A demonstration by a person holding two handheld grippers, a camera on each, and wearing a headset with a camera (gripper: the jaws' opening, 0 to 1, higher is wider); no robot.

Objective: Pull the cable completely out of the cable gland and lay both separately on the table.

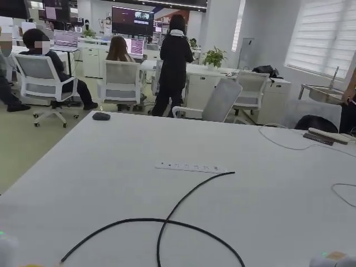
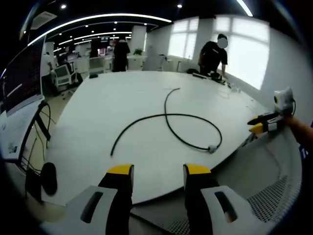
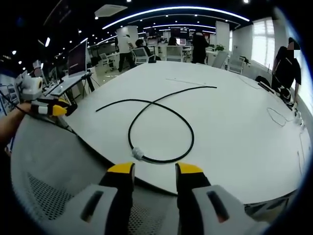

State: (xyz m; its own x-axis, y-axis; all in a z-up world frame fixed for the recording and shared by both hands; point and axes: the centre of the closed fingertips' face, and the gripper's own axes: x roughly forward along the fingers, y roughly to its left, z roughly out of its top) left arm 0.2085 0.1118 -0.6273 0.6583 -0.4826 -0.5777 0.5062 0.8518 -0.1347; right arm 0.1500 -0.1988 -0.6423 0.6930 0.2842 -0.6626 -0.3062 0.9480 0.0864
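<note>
Hovering low in frame, the left claw (image 2: 157,171) and right claw (image 3: 154,169) gape wide, empty — best pinch the gland (image 3: 138,154), lower centre, then draw the cable (image 3: 152,103) out straight.

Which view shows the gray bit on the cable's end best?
The right gripper view: the cable gland lies near, just ahead of the fingers. The left gripper view shows it smaller. The head view catches the looped cable.
</note>
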